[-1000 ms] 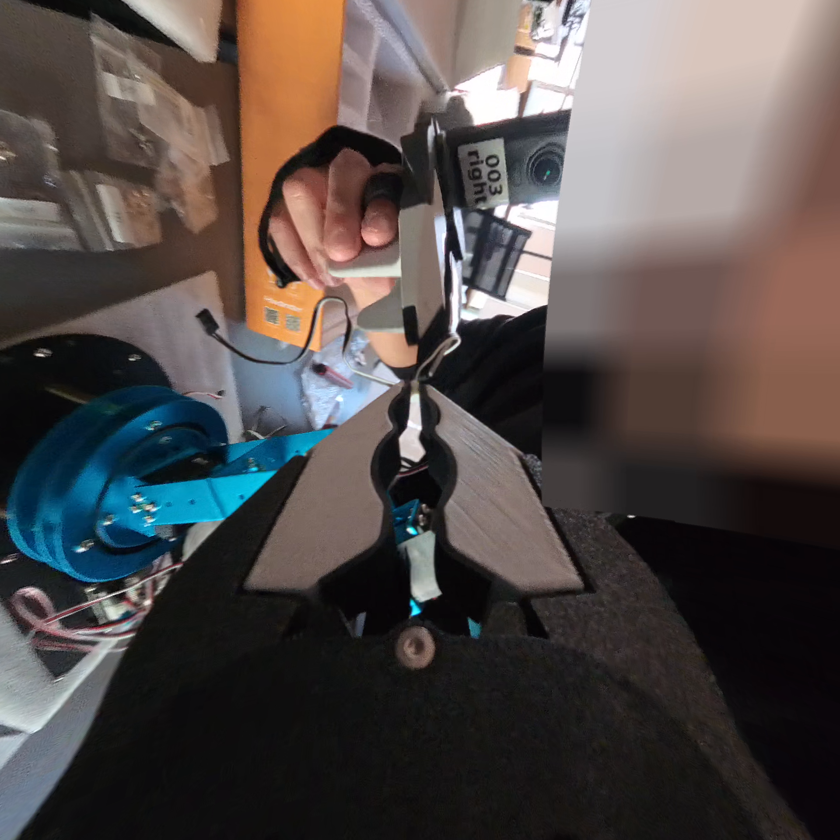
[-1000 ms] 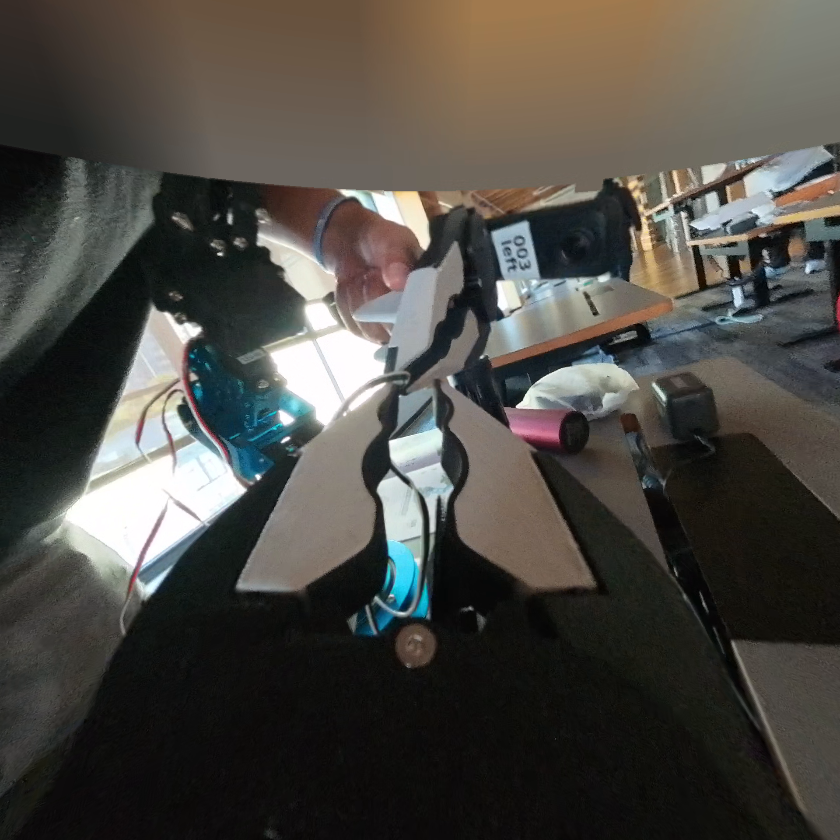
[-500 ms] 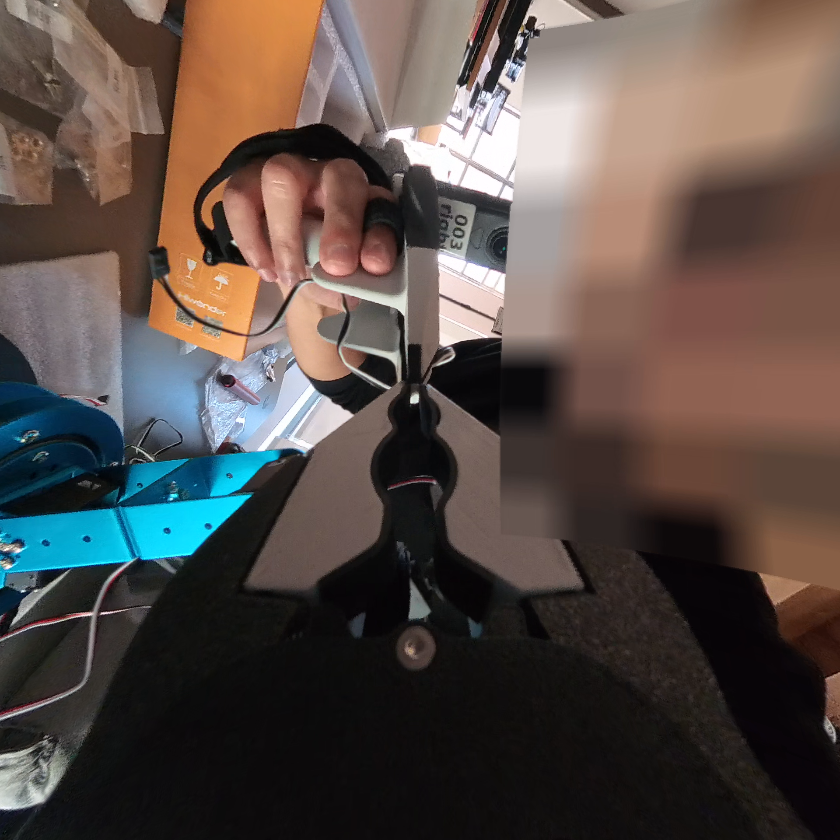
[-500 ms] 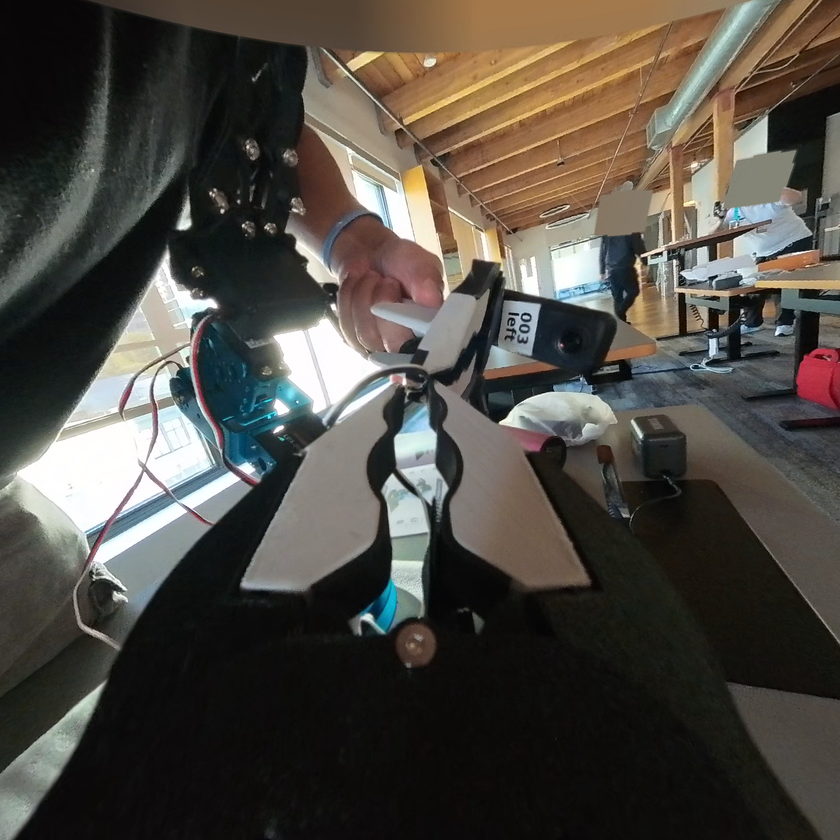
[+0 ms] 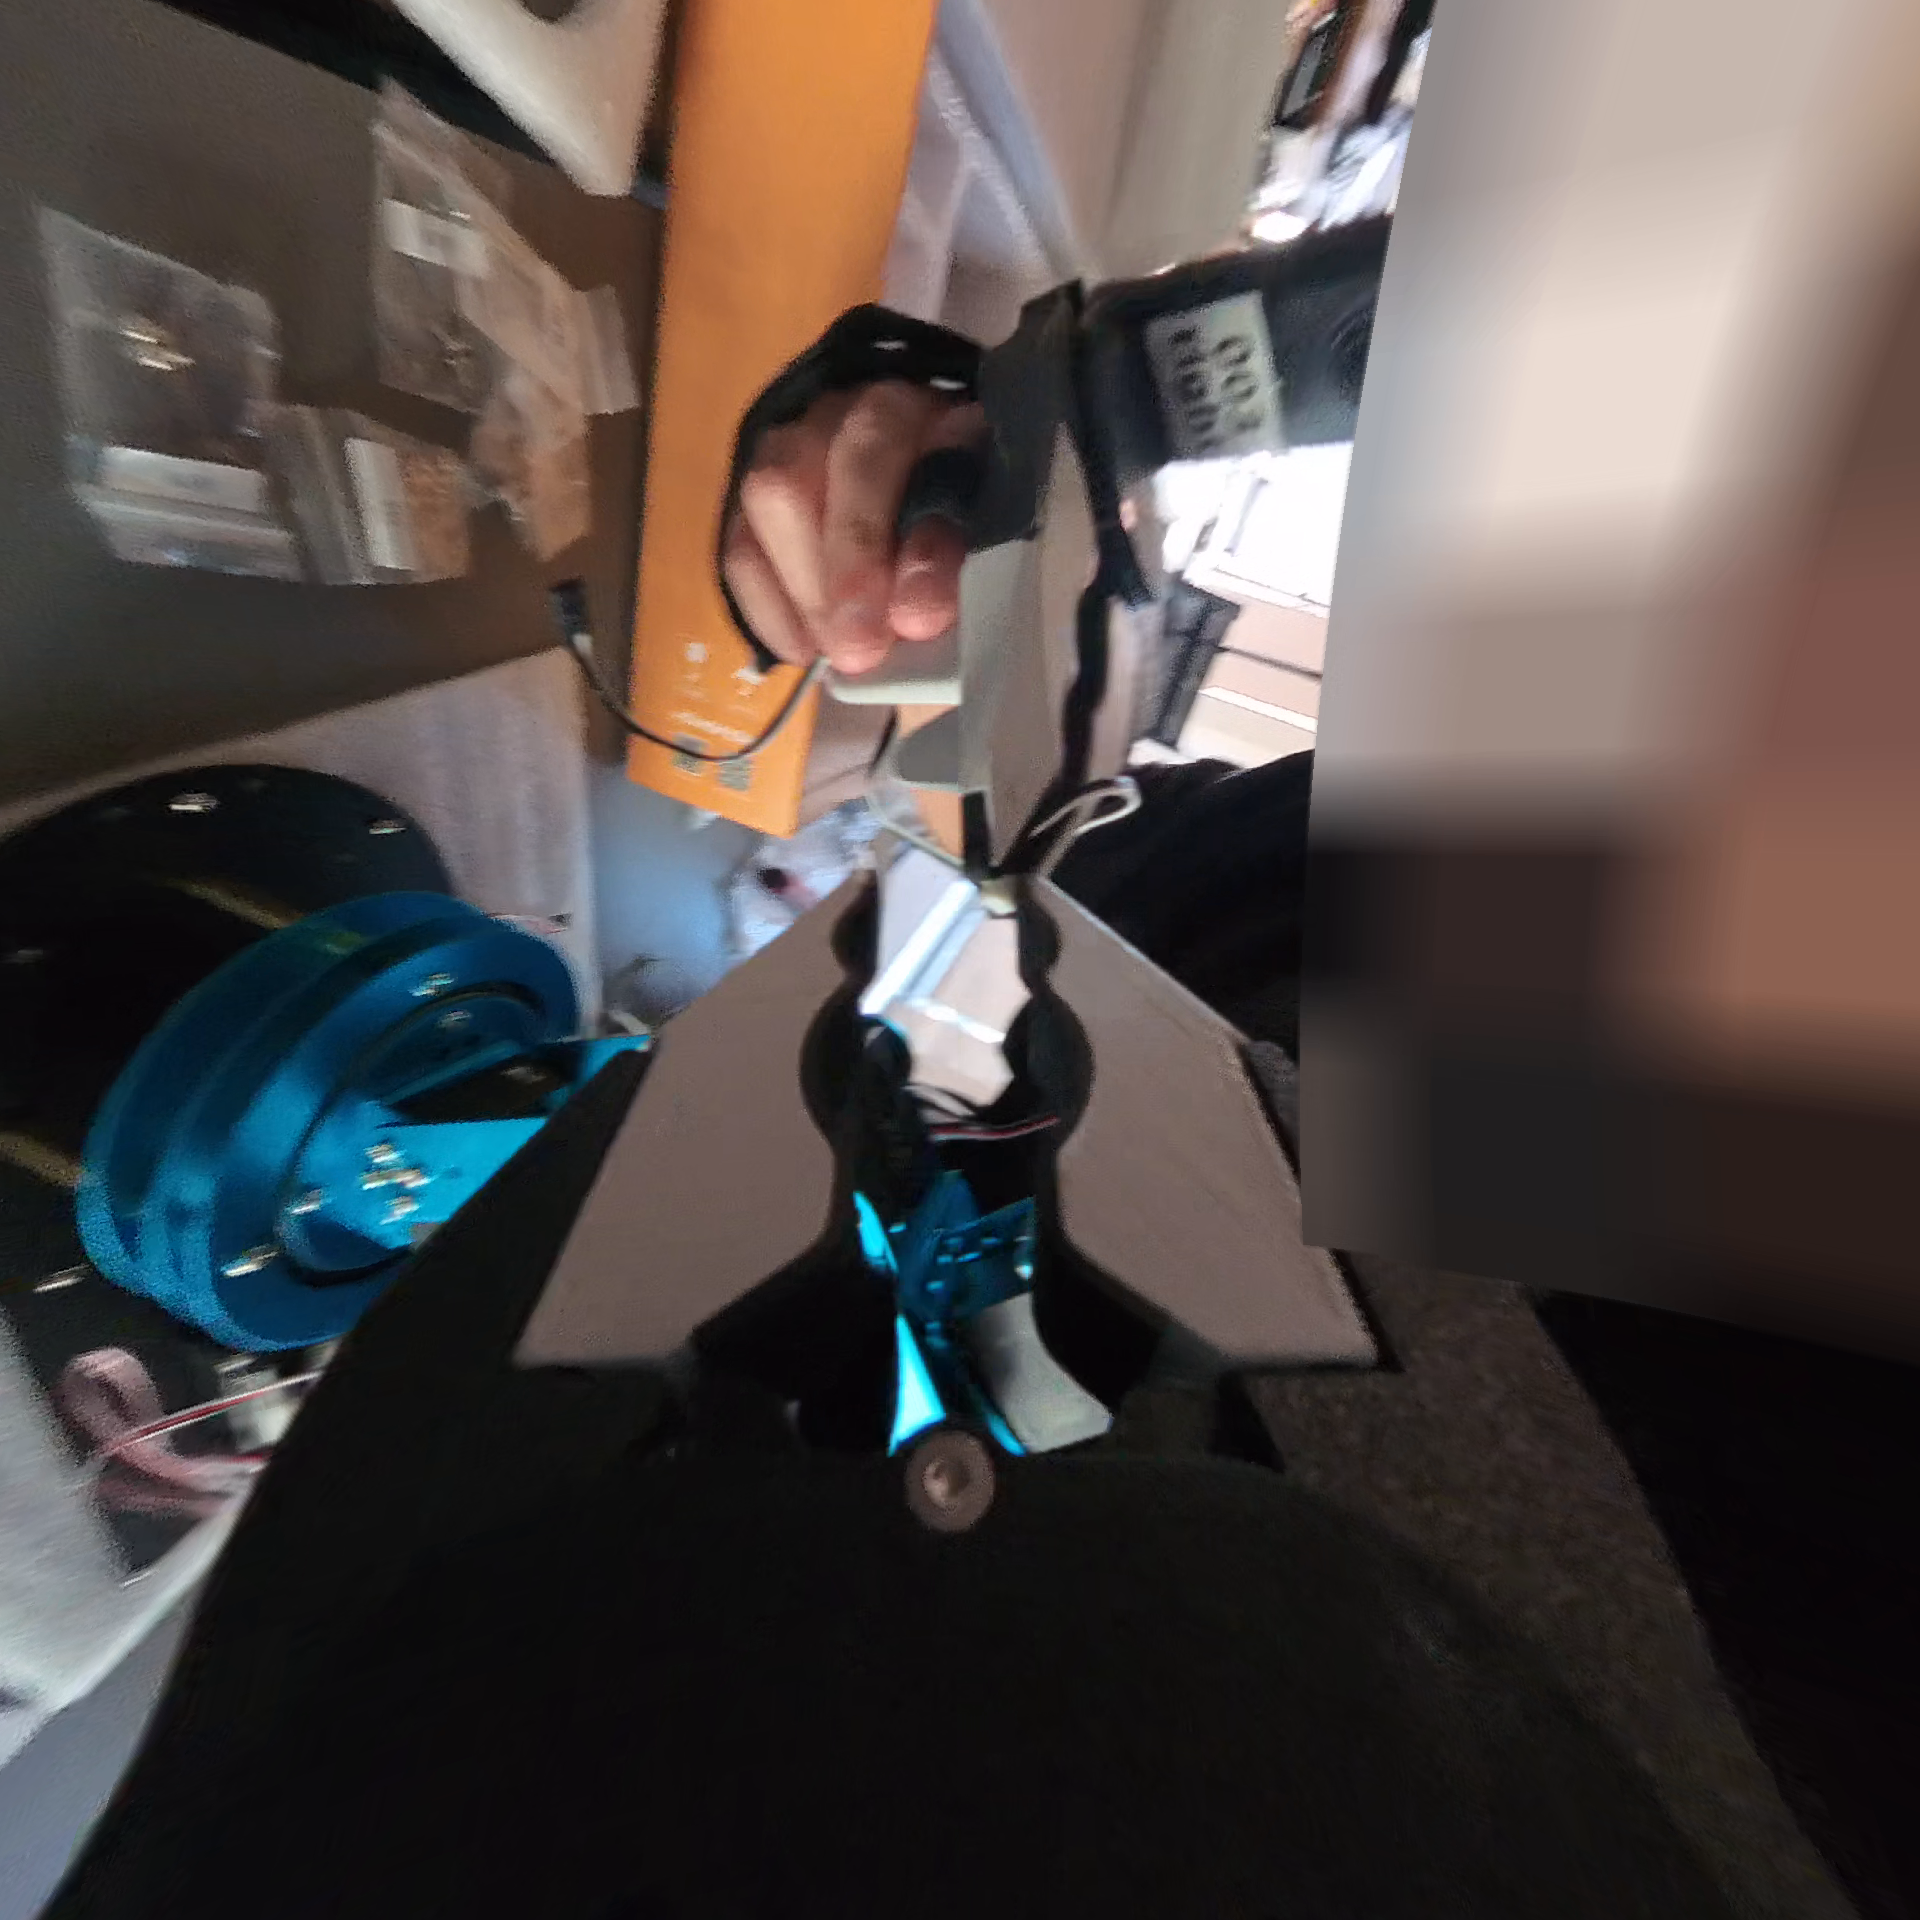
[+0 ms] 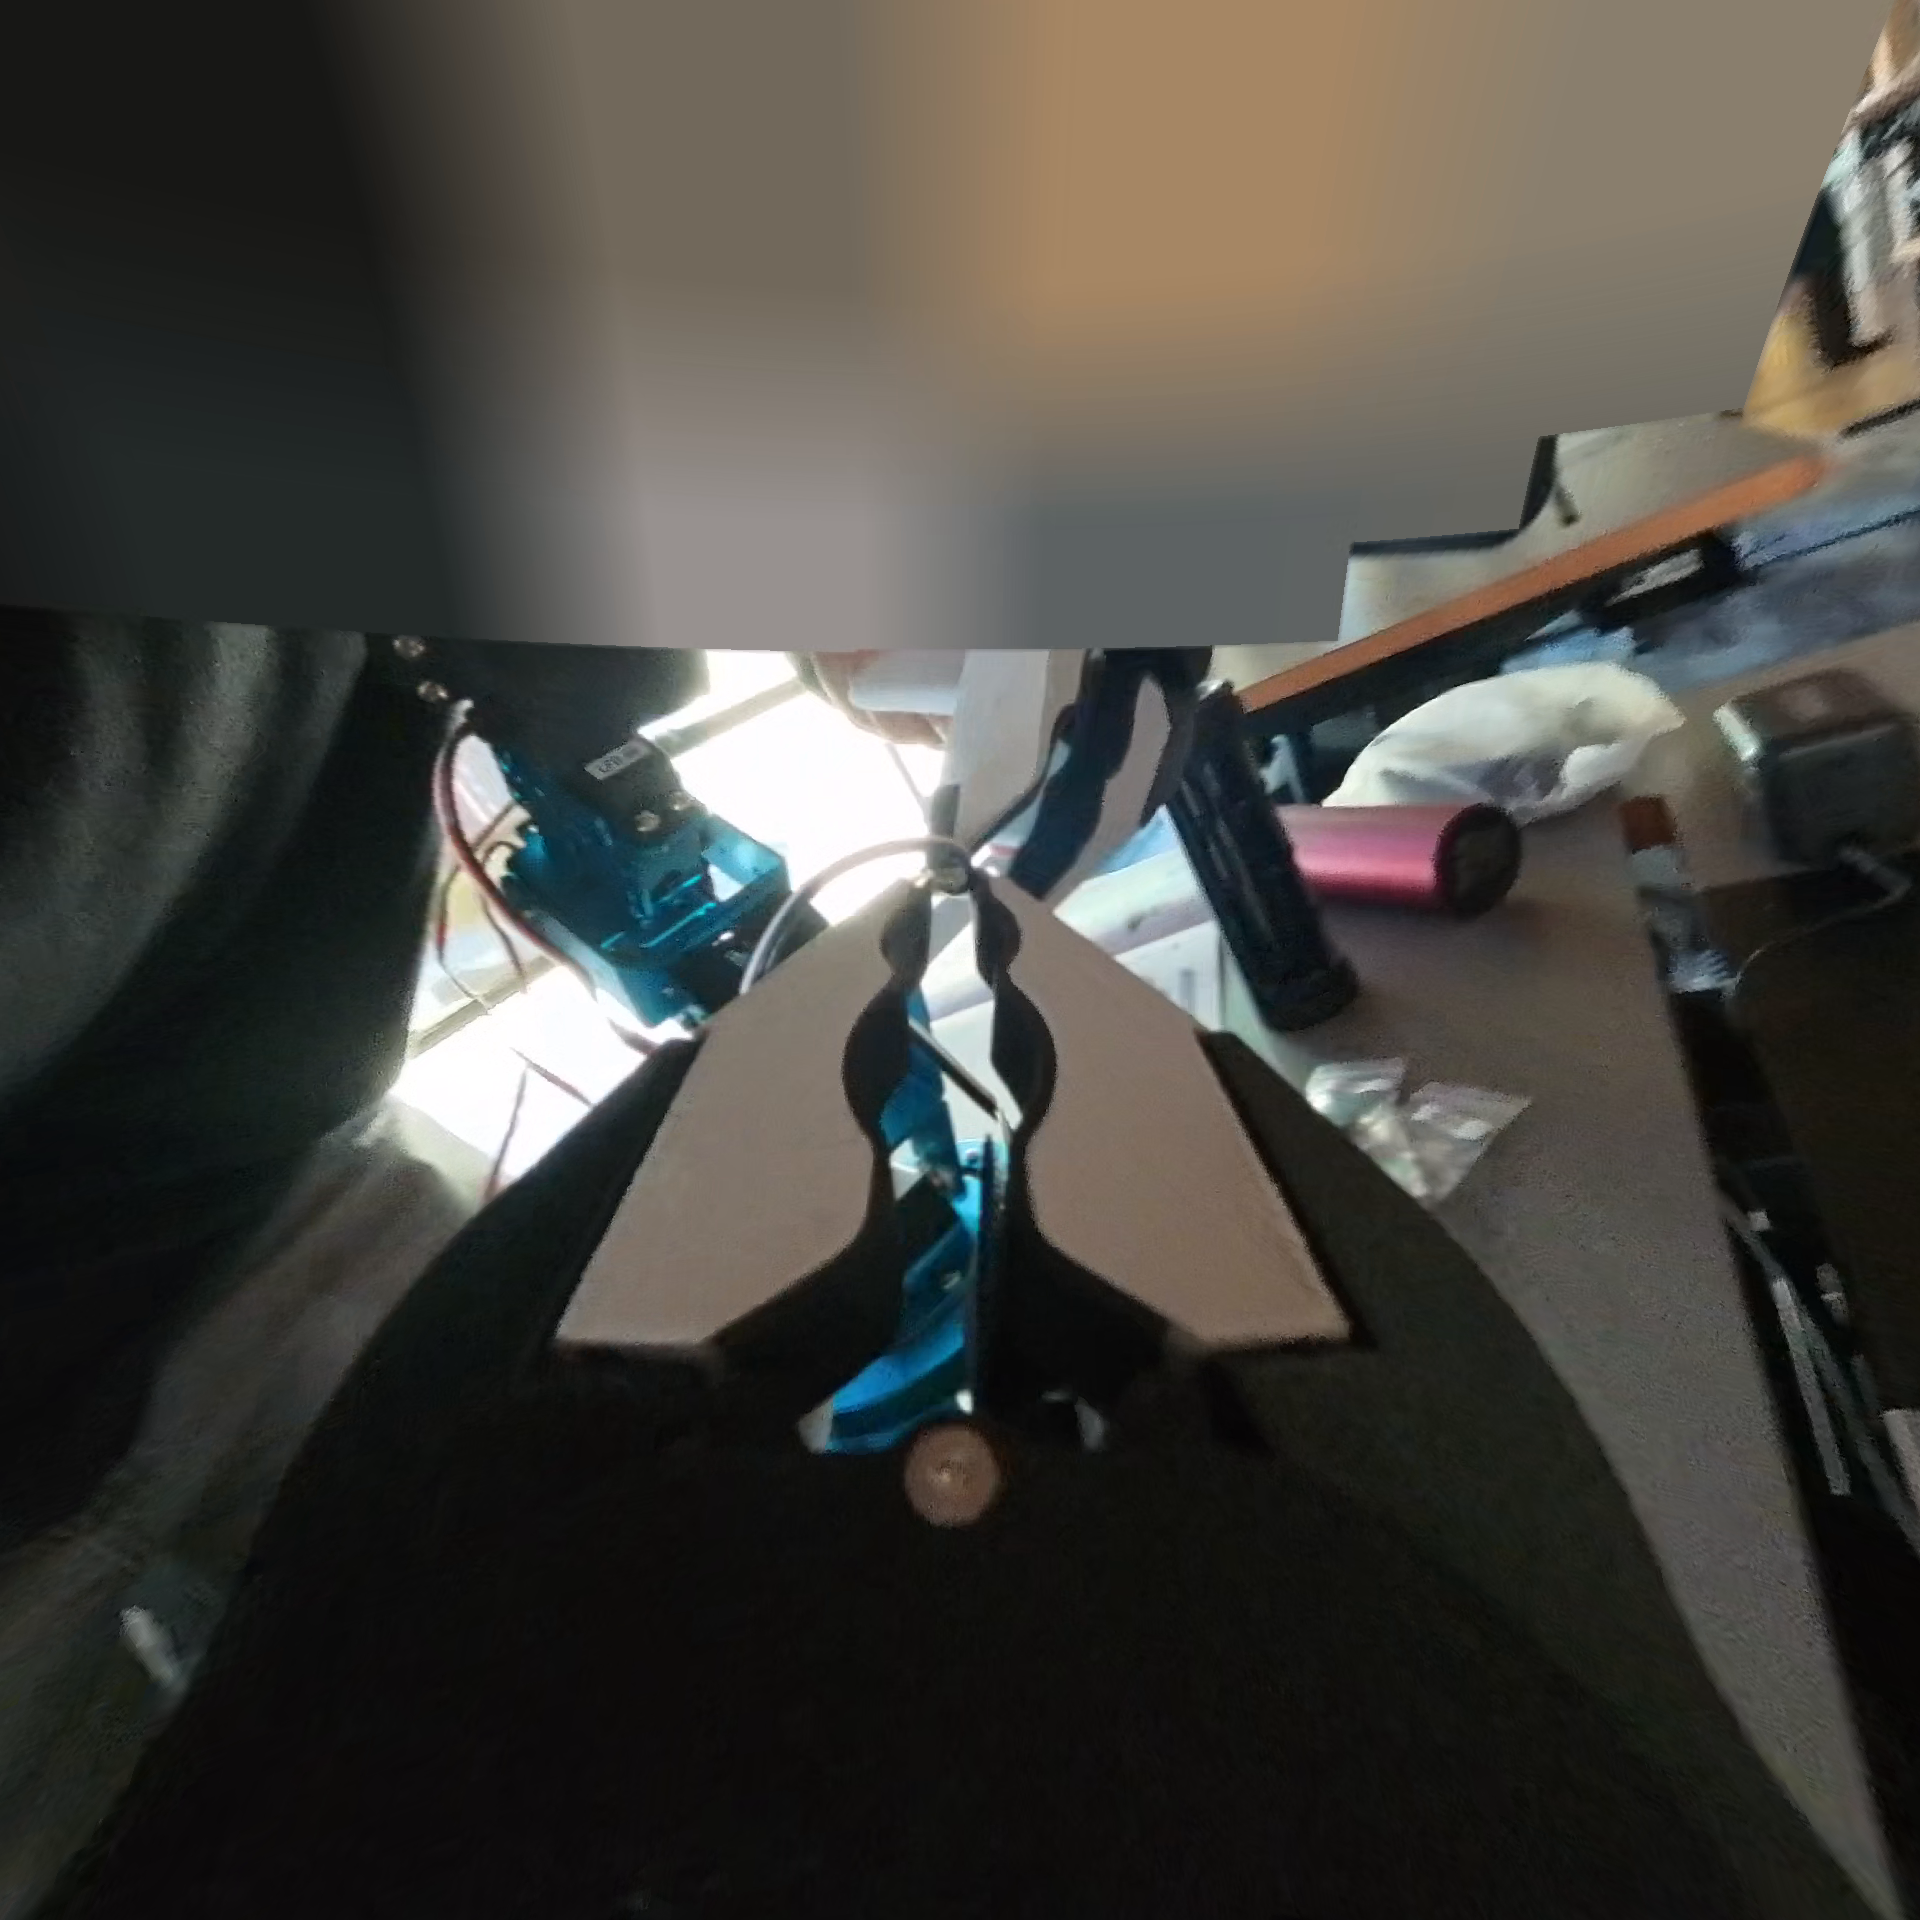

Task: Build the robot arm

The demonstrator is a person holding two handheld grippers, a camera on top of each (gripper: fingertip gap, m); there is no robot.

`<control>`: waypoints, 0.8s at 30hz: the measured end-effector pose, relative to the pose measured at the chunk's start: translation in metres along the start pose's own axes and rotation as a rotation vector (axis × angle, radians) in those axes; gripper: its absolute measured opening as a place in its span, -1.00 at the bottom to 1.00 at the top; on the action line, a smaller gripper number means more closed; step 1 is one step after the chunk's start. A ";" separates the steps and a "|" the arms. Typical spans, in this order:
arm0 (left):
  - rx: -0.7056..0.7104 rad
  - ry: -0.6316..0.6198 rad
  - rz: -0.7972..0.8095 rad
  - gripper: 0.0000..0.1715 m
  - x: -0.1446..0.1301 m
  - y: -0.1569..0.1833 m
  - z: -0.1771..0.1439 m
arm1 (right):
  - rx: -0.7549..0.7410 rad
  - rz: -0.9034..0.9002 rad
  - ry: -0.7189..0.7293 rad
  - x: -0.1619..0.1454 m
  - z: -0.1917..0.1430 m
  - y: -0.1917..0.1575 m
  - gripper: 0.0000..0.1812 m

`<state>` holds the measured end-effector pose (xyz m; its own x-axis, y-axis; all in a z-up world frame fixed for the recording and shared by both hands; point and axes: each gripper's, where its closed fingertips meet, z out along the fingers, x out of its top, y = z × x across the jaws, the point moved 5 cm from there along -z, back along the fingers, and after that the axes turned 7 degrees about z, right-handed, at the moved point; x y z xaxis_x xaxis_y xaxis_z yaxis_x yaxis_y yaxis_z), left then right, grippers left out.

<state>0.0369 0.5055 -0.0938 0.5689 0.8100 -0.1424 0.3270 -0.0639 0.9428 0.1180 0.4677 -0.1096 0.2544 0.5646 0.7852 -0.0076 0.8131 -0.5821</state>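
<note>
- White label on the camera body of the right gripper [image 6: 943, 883]; print blurred, unreadable. Orange box [image 5: 758, 416] carries small printed marks at its near end.
- Thin white wire [image 6: 831, 883], looping leftward from the right gripper's tips, which pinch it.
- Left gripper [image 5: 948, 894]: grey, wavy-edged fingers parted, nothing between the tips; wire's pale connector just beside one tip.
- Blue metal bracket [image 5: 956, 1247] below, blue round disc [image 5: 312, 1122] at left.
- Smooth pink cylinder [image 6: 1392, 857] lies on its side.

Backlit, motion-blurred — dark foreground, fisheye edges.
</note>
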 end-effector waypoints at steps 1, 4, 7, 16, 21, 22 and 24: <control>0.054 -0.013 0.041 -0.62 -0.001 -0.004 0.000 | 0.020 0.053 -0.008 -0.002 0.000 0.000 -0.95; 0.183 -0.063 0.166 -0.63 -0.009 -0.010 -0.005 | 0.097 0.298 -0.110 -0.018 0.003 0.005 -0.95; 0.283 -0.109 0.224 -0.63 -0.020 -0.016 -0.013 | 0.195 0.615 -0.237 -0.037 0.009 0.011 -0.94; 0.015 -0.130 -0.153 -0.61 -0.059 -0.021 -0.029 | 0.545 1.223 -0.415 -0.066 0.017 -0.001 -0.94; -0.036 -0.204 -0.159 -0.57 -0.067 -0.022 -0.014 | 0.592 1.249 -0.434 -0.066 0.022 -0.002 -0.93; -0.048 -0.212 -0.163 -0.57 -0.067 -0.022 -0.013 | 0.594 1.250 -0.445 -0.067 0.022 -0.002 -0.93; -0.061 -0.216 -0.179 -0.65 -0.070 -0.024 -0.010 | 0.599 1.251 -0.456 -0.066 0.023 -0.001 -0.93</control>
<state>-0.0177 0.4564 -0.1031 0.6560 0.6615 -0.3635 0.3950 0.1095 0.9121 0.0789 0.4329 -0.1562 -0.5418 0.8352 -0.0939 -0.4113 -0.3609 -0.8370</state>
